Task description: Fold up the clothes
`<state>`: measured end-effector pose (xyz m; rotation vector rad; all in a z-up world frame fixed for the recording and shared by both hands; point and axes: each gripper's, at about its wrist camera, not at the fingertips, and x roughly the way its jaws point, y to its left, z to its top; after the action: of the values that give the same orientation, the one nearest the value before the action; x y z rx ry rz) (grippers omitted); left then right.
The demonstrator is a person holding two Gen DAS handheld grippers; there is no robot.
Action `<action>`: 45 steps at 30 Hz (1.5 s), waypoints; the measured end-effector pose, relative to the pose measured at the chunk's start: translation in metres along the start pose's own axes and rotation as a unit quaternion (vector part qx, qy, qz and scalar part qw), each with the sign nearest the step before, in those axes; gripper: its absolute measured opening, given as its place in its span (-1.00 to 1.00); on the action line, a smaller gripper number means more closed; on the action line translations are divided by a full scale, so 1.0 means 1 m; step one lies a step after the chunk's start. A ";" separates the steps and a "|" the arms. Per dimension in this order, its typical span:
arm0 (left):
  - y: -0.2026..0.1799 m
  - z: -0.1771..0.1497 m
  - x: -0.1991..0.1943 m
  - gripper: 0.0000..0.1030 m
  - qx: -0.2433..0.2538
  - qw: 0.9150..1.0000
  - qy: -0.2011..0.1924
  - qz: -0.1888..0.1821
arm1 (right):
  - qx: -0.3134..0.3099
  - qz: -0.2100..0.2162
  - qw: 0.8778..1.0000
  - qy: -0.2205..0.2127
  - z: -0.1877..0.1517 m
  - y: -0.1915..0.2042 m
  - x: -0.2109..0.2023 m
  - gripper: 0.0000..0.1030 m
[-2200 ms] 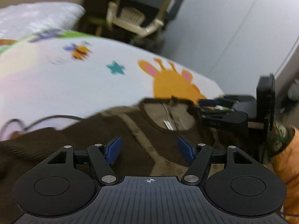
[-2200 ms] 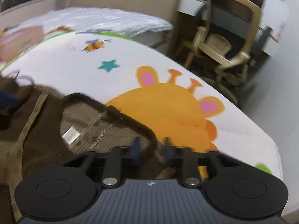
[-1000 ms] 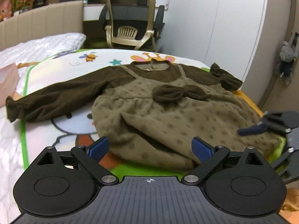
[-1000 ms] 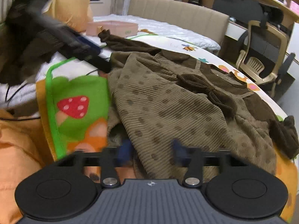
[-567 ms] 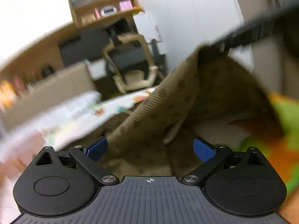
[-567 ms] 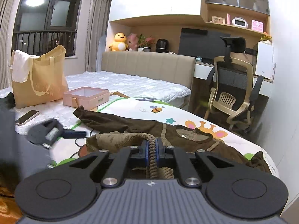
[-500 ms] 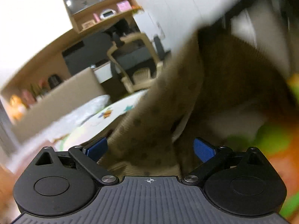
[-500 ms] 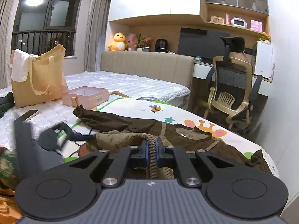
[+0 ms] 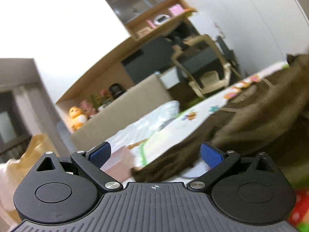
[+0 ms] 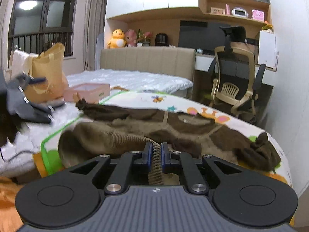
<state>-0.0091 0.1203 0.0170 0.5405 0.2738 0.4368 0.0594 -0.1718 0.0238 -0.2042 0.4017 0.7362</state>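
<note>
The right gripper [image 10: 155, 152] has the ribbed tan hem of the dress [image 10: 119, 135] between its blue pads, and its jaws are opening. The dress lies spread across the printed mat [image 10: 239, 123] on the bed [image 10: 127, 79], hem bunched toward the camera. The left gripper [image 9: 155, 154] is spread wide with nothing in it, above a dark sleeve [image 9: 166, 166] beside a pink box [image 9: 117, 164].

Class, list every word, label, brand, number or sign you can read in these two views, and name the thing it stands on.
None can be read.
Pink box: green print on its side, too small.
Tan bag: faint print, blurred.
Dress: white neck tag, too small.
</note>
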 end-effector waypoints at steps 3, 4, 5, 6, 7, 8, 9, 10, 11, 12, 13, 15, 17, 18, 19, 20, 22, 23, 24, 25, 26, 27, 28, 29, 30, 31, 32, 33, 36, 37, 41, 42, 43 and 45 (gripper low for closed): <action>0.021 -0.001 -0.020 0.98 -0.018 1.000 0.001 -0.001 | -0.015 -0.015 1.000 0.015 -0.014 0.003 -0.010 -0.08; 0.025 -0.002 -0.024 0.98 -0.022 1.000 0.003 -0.005 | -0.027 -0.024 0.999 0.018 -0.019 0.004 -0.015 0.02; 0.029 -0.003 -0.028 0.98 -0.027 1.000 0.006 -0.010 | -0.040 -0.032 0.998 0.025 -0.024 0.005 -0.020 0.12; 0.033 -0.002 -0.028 0.97 -0.038 0.999 0.012 -0.025 | -0.053 -0.040 0.997 0.032 -0.029 0.005 -0.024 0.16; 0.034 -0.002 -0.028 0.98 -0.048 0.998 0.016 -0.048 | -0.067 -0.049 0.996 0.039 -0.034 0.006 -0.029 0.17; 0.037 -0.001 -0.025 0.98 -0.055 0.995 0.020 -0.075 | -0.080 -0.058 0.994 0.047 -0.039 0.007 -0.033 0.20; 0.035 -0.002 -0.024 0.98 -0.056 0.992 0.027 -0.109 | -0.087 -0.067 0.992 0.057 -0.045 0.006 -0.035 0.25; 0.029 -0.003 -0.024 0.98 -0.048 0.990 0.031 -0.133 | -0.092 -0.077 0.990 0.069 -0.052 0.006 -0.036 0.29; 0.023 -0.004 -0.024 0.98 -0.038 0.986 0.034 -0.156 | -0.097 -0.087 0.988 0.081 -0.058 0.006 -0.037 0.33; 0.014 -0.007 -0.024 0.98 -0.020 0.984 0.036 -0.174 | -0.095 -0.093 0.987 0.094 -0.063 0.007 -0.037 0.33; 0.004 -0.009 -0.023 0.98 0.001 0.982 0.037 -0.187 | -0.089 -0.095 0.986 0.103 -0.068 0.008 -0.036 0.33; -0.017 -0.016 -0.015 0.98 0.032 0.977 0.048 -0.203 | -0.090 -0.089 0.986 0.109 -0.075 0.016 -0.030 0.37; -0.031 -0.025 -0.005 0.98 0.039 0.975 0.063 -0.208 | -0.094 -0.083 0.986 0.113 -0.082 0.024 -0.024 0.46; -0.036 -0.029 0.000 0.98 0.040 0.975 0.072 -0.209 | -0.102 -0.089 0.985 0.110 -0.084 0.027 -0.019 0.49; -0.038 -0.032 0.005 0.98 0.041 0.974 0.080 -0.206 | -0.112 -0.100 0.983 0.106 -0.085 0.029 -0.015 0.53; -0.040 -0.035 0.011 0.98 0.045 0.975 0.088 -0.201 | -0.122 -0.110 0.981 0.102 -0.087 0.032 -0.010 0.58; -0.043 -0.043 0.018 0.98 0.058 0.976 0.098 -0.188 | -0.138 -0.170 0.971 0.092 -0.085 0.025 -0.009 0.53; -0.039 -0.046 0.020 0.98 0.065 0.978 0.100 -0.173 | -0.140 -0.207 0.965 0.083 -0.083 0.018 -0.013 0.48; -0.034 -0.049 0.021 0.98 0.070 0.980 0.101 -0.158 | -0.142 -0.243 0.957 0.075 -0.081 0.011 -0.016 0.45; -0.023 -0.048 0.021 0.98 0.063 0.984 0.099 -0.131 | -0.145 -0.278 0.947 0.066 -0.079 0.003 -0.020 0.44; -0.013 -0.047 0.022 0.98 0.055 0.988 0.097 -0.105 | -0.125 -0.307 0.942 0.058 -0.075 -0.009 -0.028 0.44; -0.002 -0.047 0.022 0.98 0.045 0.991 0.096 -0.079 | -0.108 -0.326 0.938 0.053 -0.072 -0.019 -0.035 0.44; 0.011 -0.046 0.022 0.98 0.024 0.993 0.098 -0.058 | -0.094 -0.341 0.934 0.049 -0.069 -0.027 -0.041 0.44; 0.024 -0.046 0.022 0.98 0.004 0.994 0.101 -0.040 | -0.087 -0.337 0.936 0.047 -0.068 -0.030 -0.046 0.44; 0.033 -0.046 0.021 0.98 -0.011 0.994 0.104 -0.033 | -0.083 -0.326 0.941 0.046 -0.067 -0.031 -0.050 0.44; 0.043 -0.046 0.020 0.98 -0.026 0.994 0.107 -0.026 | -0.078 -0.314 0.945 0.045 -0.066 -0.032 -0.055 0.44; 0.051 -0.046 0.019 0.98 -0.040 0.993 0.109 -0.022 | -0.073 -0.283 0.955 0.050 -0.066 -0.030 -0.056 0.46; 0.053 -0.046 0.015 0.98 -0.049 0.993 0.105 -0.038 | -0.066 -0.247 0.965 0.055 -0.066 -0.024 -0.051 0.50; 0.045 -0.043 0.003 0.98 -0.063 0.985 0.092 -0.130 | -0.045 -0.141 0.987 0.069 -0.068 -0.002 -0.032 0.52; 0.038 -0.042 0.000 0.98 -0.061 0.980 0.088 -0.167 | -0.041 -0.116 0.990 0.071 -0.067 0.006 -0.025 0.52; -0.012 -0.038 -0.005 0.99 0.014 0.973 0.074 -0.216 | -0.061 -0.087 0.991 0.078 -0.065 0.031 0.011 0.54; -0.023 -0.038 -0.003 0.99 0.028 0.973 0.076 -0.215 | -0.069 -0.089 0.990 0.081 -0.065 0.036 0.021 0.54; -0.028 -0.040 0.000 0.99 0.033 0.973 0.081 -0.212 | -0.071 -0.096 0.989 0.086 -0.065 0.036 0.030 0.54; -0.038 -0.043 0.007 0.99 0.042 0.974 0.089 -0.205 | -0.068 -0.116 0.986 0.096 -0.069 0.031 0.037 0.56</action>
<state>-0.0060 0.1123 -0.0402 0.5124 0.5658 0.0713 0.0431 -0.1486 -0.0553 -0.4450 0.5025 0.5159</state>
